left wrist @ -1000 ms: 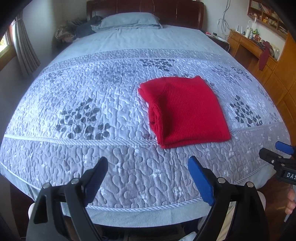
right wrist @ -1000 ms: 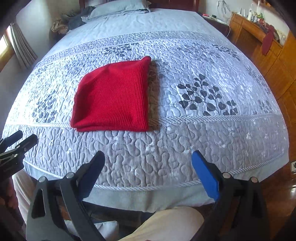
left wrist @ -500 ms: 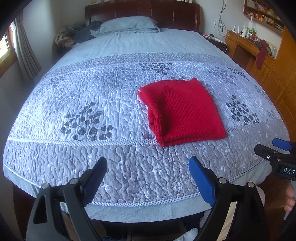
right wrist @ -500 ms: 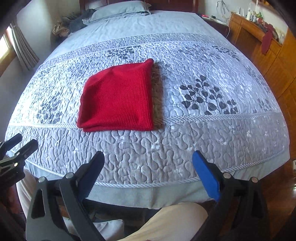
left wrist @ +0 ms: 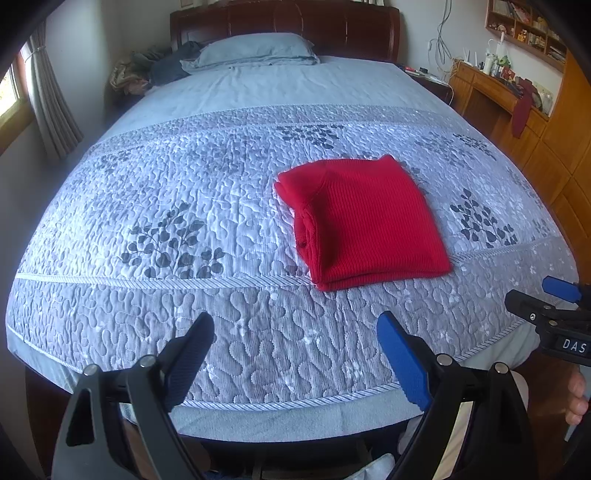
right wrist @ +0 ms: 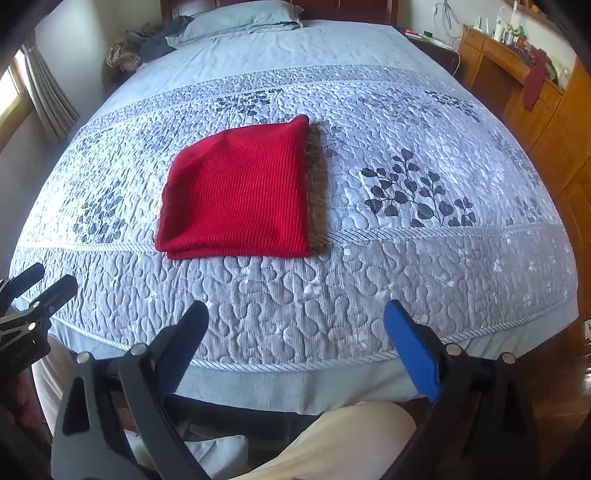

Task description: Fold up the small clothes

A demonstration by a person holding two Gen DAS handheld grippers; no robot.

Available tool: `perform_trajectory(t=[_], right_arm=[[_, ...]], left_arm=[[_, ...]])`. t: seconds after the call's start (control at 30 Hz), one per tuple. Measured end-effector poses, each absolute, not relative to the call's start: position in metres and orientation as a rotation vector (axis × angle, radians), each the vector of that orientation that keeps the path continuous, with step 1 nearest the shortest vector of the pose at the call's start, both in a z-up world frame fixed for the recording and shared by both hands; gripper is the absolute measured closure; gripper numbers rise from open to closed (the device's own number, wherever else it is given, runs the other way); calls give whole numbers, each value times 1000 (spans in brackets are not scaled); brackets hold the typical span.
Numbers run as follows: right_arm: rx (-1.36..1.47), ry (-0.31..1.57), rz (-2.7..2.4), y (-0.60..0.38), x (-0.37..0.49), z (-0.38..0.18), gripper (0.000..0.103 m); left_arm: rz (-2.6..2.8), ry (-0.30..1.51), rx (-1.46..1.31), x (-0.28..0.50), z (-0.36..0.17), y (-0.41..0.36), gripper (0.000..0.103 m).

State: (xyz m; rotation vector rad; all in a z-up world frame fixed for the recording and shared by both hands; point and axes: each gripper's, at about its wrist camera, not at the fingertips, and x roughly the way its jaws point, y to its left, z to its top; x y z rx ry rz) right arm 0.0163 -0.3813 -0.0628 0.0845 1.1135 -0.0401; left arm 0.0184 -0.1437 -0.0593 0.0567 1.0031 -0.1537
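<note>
A red knitted garment [left wrist: 364,221] lies folded into a flat, roughly square packet on the grey quilted bedspread [left wrist: 184,206], its near edge resting on a corded seam that runs across the cover. Layered folds show along its left side in the left wrist view; the right wrist view shows a smooth ribbed top and a shadow along its right edge.

The left gripper [left wrist: 295,341] hangs over the foot of the bed with its fingers spread wide and nothing between them. The garment sits ahead of it and slightly to the right, well apart from both fingertips.

The right gripper [right wrist: 295,332] is likewise wide open and empty (one finger black, one blue, as on the other tool). From here the garment lies ahead and to the left, again clear of the fingers.

Each tool shows at the edge of the other's view, beside the bed's foot. A pale-trousered leg [right wrist: 332,443], probably the person's knee, shows low in the right view. A pillow [left wrist: 255,50] rests by the dark wooden headboard [left wrist: 284,18]
</note>
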Motion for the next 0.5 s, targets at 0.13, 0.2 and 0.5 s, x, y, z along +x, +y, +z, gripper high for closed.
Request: perform_trajectory(t=[0.13,0.2,0.5], right_arm=[[90,1117,-44,-384,16,-64,8],[92,1117,-45,-386,16,-65,8],[102,1112,-48,-389,14,-63,7]], left_arm=[[-148,1000,57,18,-58,-143,13],[-147,1000,54,18,-57,-143,13],[-143,1005,49,18,-55,-142,13]])
